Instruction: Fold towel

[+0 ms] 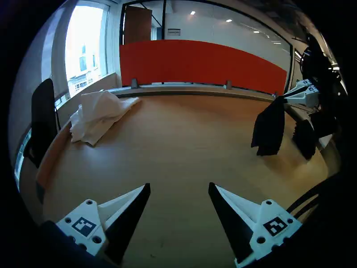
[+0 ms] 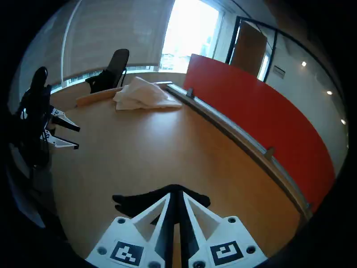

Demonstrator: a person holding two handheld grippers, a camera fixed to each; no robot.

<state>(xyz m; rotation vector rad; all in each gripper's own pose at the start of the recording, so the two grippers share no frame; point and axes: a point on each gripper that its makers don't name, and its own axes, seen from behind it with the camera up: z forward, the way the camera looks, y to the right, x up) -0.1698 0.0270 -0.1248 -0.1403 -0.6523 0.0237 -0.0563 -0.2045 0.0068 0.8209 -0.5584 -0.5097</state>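
R hand-held gripper [image 2: 176, 196] pinches dark towel [image 1: 269, 127], hanging over table [image 1: 178, 143].

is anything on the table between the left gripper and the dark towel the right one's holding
Nothing visible does. Only bare table lies between the open left gripper and the dark towel hanging from the right gripper. The white cloth pile sits off to the side by the window.

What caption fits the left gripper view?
Left gripper open over table; right gripper holds dark cloth; white towel heaped beyond.
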